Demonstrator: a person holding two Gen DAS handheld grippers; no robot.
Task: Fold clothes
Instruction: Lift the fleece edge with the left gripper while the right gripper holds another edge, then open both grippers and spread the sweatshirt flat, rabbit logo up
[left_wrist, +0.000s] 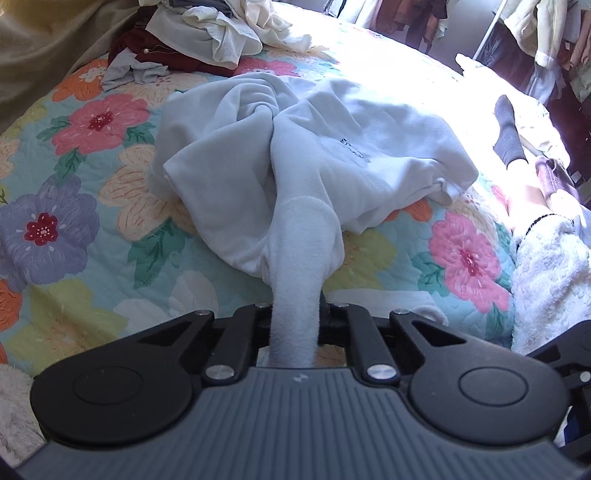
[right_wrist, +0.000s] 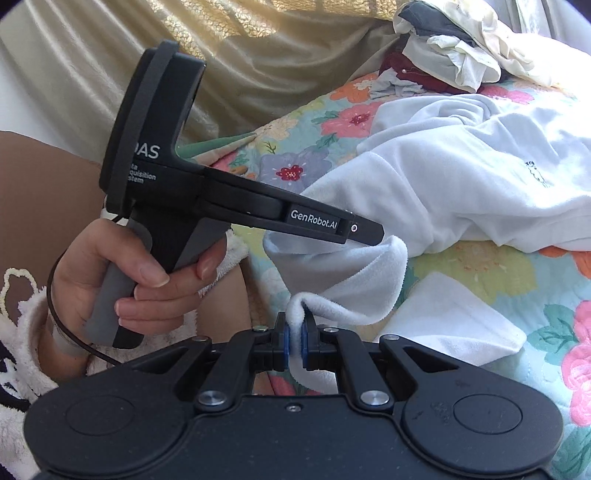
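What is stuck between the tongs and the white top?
Nothing visible. The right tongs already pinch an edge of the white top, and the left tongs are shut on another fold of it.

Both wrist cameras look steeply down, close over the floral quilt (left_wrist: 92, 122), sharing the pale sweatshirt (right_wrist: 461, 177)

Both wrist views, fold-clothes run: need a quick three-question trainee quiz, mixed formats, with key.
1. True or false: the right gripper is shut on a fold of the pale blue fleece garment.
2. What does the left gripper hold? A) the dark grey sock B) a sleeve of the pale blue fleece garment C) nothing
3. Fill in: the garment lies on a ____-patterned quilt.

Key: 1 true; 2 B; 3 floral
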